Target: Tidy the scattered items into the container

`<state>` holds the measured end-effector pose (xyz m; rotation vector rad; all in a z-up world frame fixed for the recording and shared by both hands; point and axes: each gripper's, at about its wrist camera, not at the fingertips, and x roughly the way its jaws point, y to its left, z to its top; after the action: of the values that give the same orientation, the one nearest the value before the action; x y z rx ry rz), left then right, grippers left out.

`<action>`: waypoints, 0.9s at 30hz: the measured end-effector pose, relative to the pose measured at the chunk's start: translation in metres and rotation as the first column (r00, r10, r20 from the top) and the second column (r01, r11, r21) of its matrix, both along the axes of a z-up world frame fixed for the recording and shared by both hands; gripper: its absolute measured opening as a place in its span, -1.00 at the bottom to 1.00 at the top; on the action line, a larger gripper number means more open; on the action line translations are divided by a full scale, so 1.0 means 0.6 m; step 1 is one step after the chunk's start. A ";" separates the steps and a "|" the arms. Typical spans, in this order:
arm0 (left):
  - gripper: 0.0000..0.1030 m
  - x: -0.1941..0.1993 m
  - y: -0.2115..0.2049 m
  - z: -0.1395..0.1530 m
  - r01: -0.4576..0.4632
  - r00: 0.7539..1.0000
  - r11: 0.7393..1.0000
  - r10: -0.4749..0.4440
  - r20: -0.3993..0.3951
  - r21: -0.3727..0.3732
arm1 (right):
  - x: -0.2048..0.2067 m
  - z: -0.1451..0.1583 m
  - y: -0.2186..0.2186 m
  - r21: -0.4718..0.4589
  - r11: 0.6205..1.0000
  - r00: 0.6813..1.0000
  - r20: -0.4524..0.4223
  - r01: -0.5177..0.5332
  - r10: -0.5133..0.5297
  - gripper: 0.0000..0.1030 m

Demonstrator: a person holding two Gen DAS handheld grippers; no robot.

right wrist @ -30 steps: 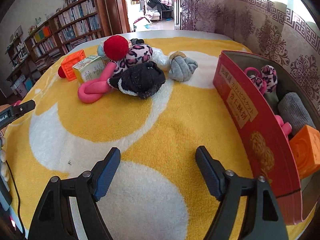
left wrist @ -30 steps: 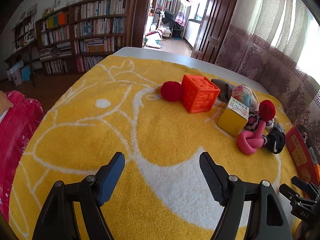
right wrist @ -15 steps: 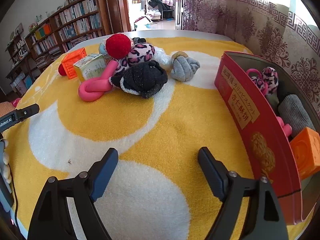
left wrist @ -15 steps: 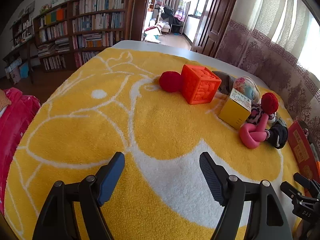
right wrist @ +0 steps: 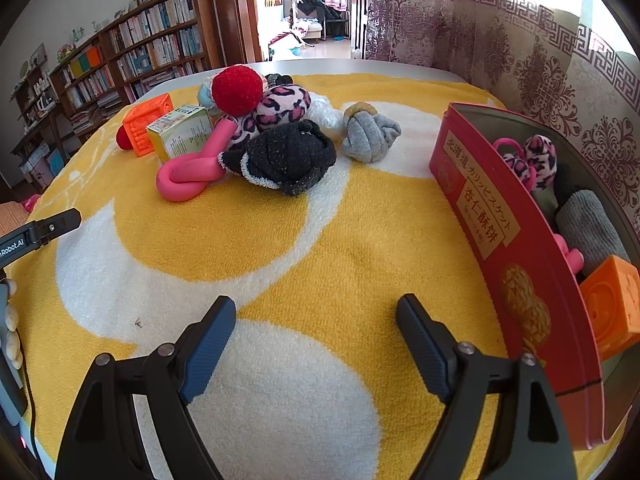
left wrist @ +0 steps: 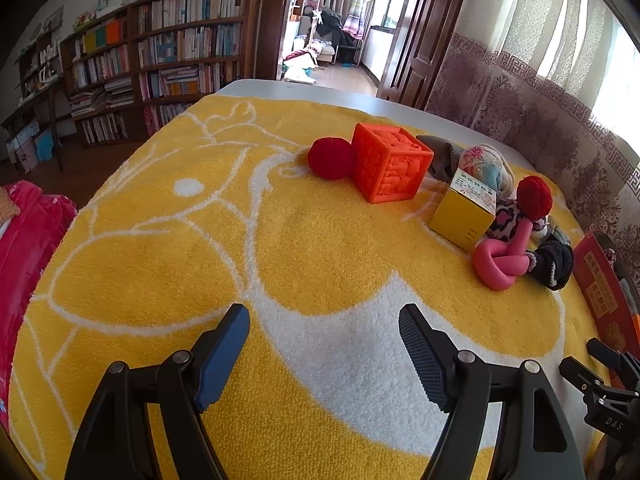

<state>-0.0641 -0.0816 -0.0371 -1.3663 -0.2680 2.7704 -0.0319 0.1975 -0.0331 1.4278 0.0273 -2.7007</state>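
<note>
clutter is sitting in a loose heap on the yellow towel (right wrist: 280, 240), and going left to right in the right wrist view it is running like this: an orange cube (right wrist: 146, 124) with a red ball half hidden behind it, a yellow carton (right wrist: 182, 132) leaning against it, a pink knotted loop (right wrist: 188, 176), a second red ball (right wrist: 237, 90) riding on top of a leopard-print plush (right wrist: 280, 110), a black sock bundle (right wrist: 286, 156) touching the loop, then a grey sock bundle (right wrist: 370, 136) lying slightly apart. the red tin (right wrist: 500, 232) is standing at the far right edge, already holding a plush, socks and another orange block. the socks and plush are looking soft and light – likely squashing under the pads, so pinching across the fat middle of a bundle seems safest; the cube and carton are looking stiffer and want a flat-sided hold, while the balls may be rolling away if nudged. the left gripper (left wrist: 324, 332) is hanging over bare towel, angled downward, its jaws parted with nothing between them. the right gripper (right wrist: 316, 322) is tilting down the same way near the tin – its jaws are opening and empty.
</note>
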 end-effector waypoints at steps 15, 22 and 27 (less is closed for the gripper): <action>0.53 -0.004 0.012 0.006 0.031 0.999 0.999 -0.031 0.015 0.007 | 0.001 0.001 0.002 -0.004 1.000 1.000 -0.001 0.000 0.000 0.65; 0.53 -0.010 0.012 0.030 0.036 0.999 0.999 -0.036 -0.005 -0.006 | 0.001 0.003 0.003 -0.013 1.000 1.000 -0.002 0.001 -0.001 0.65; 0.53 -0.020 0.015 0.045 0.038 0.999 0.999 -0.038 -0.015 -0.025 | 0.001 0.002 0.004 -0.019 1.000 1.000 -0.003 0.001 -0.001 0.65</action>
<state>-0.0759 -0.0728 -0.0104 -1.3407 -0.2058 2.7608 -0.0312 0.1998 -0.0318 1.4193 0.0007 -2.6959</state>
